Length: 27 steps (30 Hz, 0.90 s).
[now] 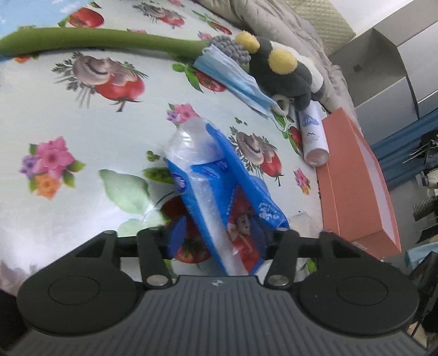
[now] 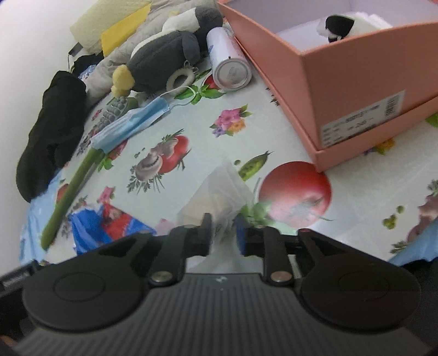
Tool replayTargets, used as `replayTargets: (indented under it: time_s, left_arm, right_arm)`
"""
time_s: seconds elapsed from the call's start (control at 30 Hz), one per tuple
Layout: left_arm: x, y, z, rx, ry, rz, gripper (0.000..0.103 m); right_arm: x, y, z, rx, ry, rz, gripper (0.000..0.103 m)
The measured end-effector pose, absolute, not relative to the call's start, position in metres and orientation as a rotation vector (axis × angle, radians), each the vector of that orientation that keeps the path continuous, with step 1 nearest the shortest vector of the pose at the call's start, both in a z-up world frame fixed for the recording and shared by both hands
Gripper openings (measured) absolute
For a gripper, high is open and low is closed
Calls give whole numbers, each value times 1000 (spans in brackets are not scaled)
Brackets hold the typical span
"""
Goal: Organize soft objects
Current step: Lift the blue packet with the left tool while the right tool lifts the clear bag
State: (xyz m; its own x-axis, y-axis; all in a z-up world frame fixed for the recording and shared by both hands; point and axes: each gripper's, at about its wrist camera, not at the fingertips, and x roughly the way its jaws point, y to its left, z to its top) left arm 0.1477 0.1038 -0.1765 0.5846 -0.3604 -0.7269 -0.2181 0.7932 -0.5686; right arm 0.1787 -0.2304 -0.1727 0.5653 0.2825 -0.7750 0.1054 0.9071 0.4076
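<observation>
My left gripper [image 1: 221, 241] is shut on a blue tissue pack in clear wrap [image 1: 216, 191] and holds it over the flowered tablecloth. My right gripper [image 2: 223, 232] is shut on a small clear plastic bag [image 2: 219, 191]. A grey plush toy with yellow tufts [image 1: 282, 71] lies at the back, also in the right wrist view [image 2: 161, 65]. A blue face mask [image 1: 232, 79] lies beside it, over the head of a green plush stalk [image 1: 95, 41]. The pink box [image 2: 356, 82] holds a black-and-white plush [image 2: 345, 27]. The tissue pack also shows at lower left in the right wrist view [image 2: 109, 227].
A white spray can [image 1: 312, 134] lies on its side between the plush and the pink box [image 1: 353, 178]. A black cloth [image 2: 52, 128] lies at the table's left edge. A grey quilt [image 1: 273, 22] and yellow pads [image 2: 109, 24] lie behind.
</observation>
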Motion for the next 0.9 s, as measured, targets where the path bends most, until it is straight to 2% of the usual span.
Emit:
replayTargets:
  time_s: [0.07, 0.2, 0.27, 0.5, 0.9]
  left_arm:
    - [141, 107, -176, -694, 952, -78, 71]
    - [129, 110, -174, -755, 910, -71, 71]
    - [127, 109, -172, -772, 889, -87, 71]
    - [134, 94, -161, -786, 839, -127, 70]
    - [147, 65, -161, -709, 853, -130, 70]
  right_arm:
    - [174, -232, -170, 410, 955, 108, 42]
    - [167, -229, -163, 322, 898, 126, 54]
    - [168, -227, -160, 293, 871, 143, 64]
    - [183, -209, -168, 136, 828, 242, 65]
    - [182, -196, -193, -40, 796, 322, 67]
